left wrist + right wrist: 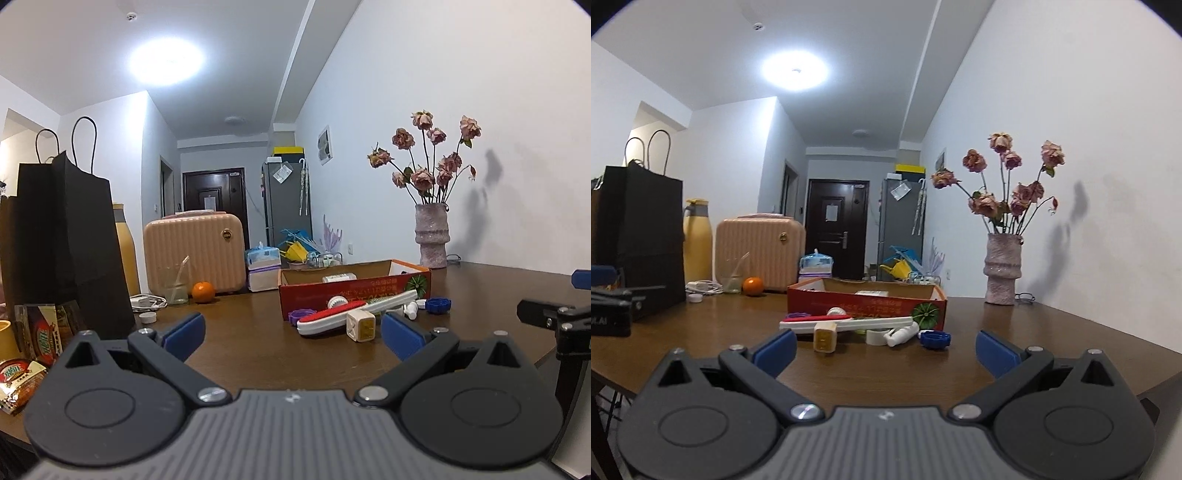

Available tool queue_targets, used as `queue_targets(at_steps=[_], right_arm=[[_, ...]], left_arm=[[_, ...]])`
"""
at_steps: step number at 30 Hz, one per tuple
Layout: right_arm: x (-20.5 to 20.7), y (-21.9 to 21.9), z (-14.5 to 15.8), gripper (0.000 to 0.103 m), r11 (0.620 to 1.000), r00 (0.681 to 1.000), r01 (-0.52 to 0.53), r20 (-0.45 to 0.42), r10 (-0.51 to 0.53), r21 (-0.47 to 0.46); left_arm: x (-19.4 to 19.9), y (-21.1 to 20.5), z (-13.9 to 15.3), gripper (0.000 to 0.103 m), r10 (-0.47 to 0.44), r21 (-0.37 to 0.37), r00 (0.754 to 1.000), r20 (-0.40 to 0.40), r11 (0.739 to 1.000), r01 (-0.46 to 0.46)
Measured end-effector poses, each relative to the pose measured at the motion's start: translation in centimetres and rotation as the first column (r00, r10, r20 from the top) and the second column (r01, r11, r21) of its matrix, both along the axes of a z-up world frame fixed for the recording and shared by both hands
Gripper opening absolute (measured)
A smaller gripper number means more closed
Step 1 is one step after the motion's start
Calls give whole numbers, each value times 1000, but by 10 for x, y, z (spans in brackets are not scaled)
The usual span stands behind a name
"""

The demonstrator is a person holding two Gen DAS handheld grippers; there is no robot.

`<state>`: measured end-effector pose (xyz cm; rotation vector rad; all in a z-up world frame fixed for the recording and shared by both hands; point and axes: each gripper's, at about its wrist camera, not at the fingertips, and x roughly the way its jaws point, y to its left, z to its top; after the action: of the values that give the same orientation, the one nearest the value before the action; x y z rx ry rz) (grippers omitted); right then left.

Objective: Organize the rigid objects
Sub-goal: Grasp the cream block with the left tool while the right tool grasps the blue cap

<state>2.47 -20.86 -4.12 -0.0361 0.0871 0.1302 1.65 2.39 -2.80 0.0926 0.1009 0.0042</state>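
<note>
Both grippers, left gripper (291, 334) and right gripper (886, 349), hover spread wide and empty-handed above a brown desk (713, 332), facing a red cardboard box (866, 304). Just before it lie a white lint brush (849, 324), cream cube (824, 336) and blue cap (935, 339).

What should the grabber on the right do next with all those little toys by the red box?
Probably ease the right hand-held gripper forward toward the cream cube, the nearest piece. Its jaws stand wide open with nothing between them, and the cube, the white brush and the blue cap all lie loose on the table outside the red box.
</note>
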Motion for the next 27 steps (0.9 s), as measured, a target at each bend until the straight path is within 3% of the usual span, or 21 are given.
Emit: queue_targets(at_steps=[5, 10, 14, 18, 23, 27], right_arm=[[22, -3, -8, 101, 1000, 999, -6, -45, 6, 12], [61, -13, -9, 92, 998, 994, -7, -109, 13, 56], [103, -24, -2, 91, 999, 987, 0, -160, 8, 47], [172, -38, 3, 90, 1000, 952, -23, -307, 20, -4], [261, -57, 3, 90, 998, 917, -66, -394, 55, -14], [323, -62, -6, 86, 995, 877, -93, -475, 70, -25]], left_arm=[[21, -8, -4, 103, -15, 0, 999, -29, 1000, 15], [59, -23, -6, 103, -38, 6, 996, -85, 999, 39], [102, -38, -1, 102, -120, -9, 985, -124, 993, 120], [161, -56, 1, 87, -142, -21, 968, -208, 990, 140], [238, -81, -9, 83, -134, -15, 935, -328, 991, 137], [276, -81, -21, 75, -134, -96, 901, -412, 990, 104]])
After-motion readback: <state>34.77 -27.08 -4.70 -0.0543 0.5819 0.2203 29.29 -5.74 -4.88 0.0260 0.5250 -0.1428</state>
